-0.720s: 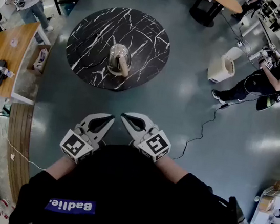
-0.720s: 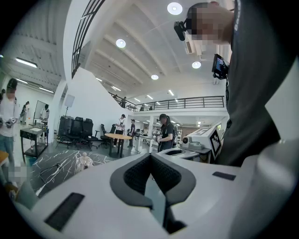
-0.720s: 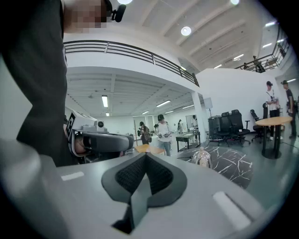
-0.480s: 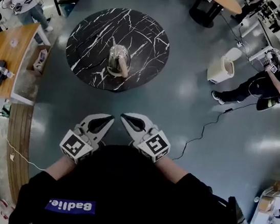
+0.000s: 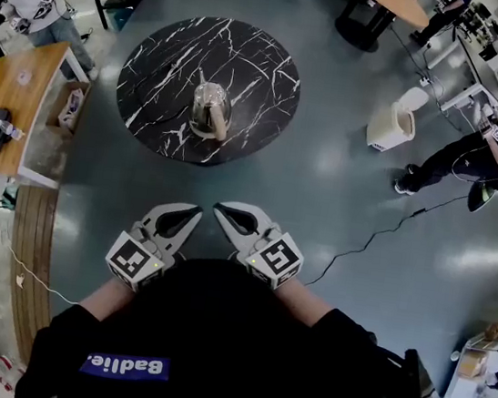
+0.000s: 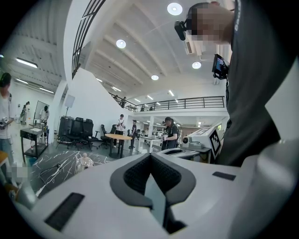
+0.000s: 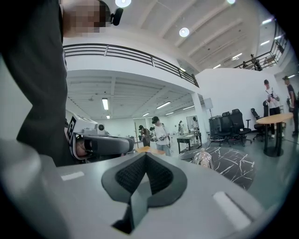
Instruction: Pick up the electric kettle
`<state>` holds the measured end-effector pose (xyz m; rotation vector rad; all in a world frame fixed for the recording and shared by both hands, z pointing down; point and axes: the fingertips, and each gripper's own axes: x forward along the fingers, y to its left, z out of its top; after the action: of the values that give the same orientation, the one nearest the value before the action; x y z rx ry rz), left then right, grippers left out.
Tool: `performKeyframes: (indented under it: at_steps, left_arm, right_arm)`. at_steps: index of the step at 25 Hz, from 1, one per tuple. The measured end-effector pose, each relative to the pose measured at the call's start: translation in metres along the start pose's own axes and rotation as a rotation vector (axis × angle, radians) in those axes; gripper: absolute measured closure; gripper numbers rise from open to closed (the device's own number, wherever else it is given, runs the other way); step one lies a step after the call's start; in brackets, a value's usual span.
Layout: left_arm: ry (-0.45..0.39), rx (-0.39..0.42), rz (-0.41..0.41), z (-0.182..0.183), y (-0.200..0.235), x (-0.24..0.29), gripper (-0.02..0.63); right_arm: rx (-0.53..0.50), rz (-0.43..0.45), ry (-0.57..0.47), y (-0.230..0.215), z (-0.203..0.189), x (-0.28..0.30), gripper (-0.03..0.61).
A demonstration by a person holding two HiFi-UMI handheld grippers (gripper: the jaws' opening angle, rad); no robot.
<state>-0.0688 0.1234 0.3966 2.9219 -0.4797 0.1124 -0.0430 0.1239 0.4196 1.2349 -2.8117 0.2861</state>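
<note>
Since the earlier head view, both grippers are holding still at the person's chest; only a bystander far to the right is shifting. The left gripper (image 5: 194, 210) and right gripper (image 5: 220, 208) are staying with jaws together, empty. The glass electric kettle (image 5: 211, 108) is standing upright, long axis vertical, well ahead on the black marble table (image 5: 258, 66). In the left gripper view it is sitting ahead-left of the closed jaws, in the right gripper view ahead-right, with its handle direction unclear. Stepping closer and opening one gripper squarely onto the handle is looking wisest.

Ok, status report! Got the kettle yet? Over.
Left tongs and right tongs shut, empty. Kettle untouched on black marble table ahead. Nothing in the way.
</note>
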Motion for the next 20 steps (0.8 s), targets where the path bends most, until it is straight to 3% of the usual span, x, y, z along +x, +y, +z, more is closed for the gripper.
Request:
performKeyframes:
  at_steps: [12,20]
  left_arm:
    - [0.011,-0.01,0.027,0.001,0.004,0.006,0.607]
    - [0.007,-0.028,0.09,-0.003,0.001,0.024,0.607]
  right_arm:
    - [0.02,-0.024,0.013,-0.017,-0.004,-0.002,0.577]
    - [0.022,0.018,-0.003,-0.042,-0.003,-0.01,0.575]
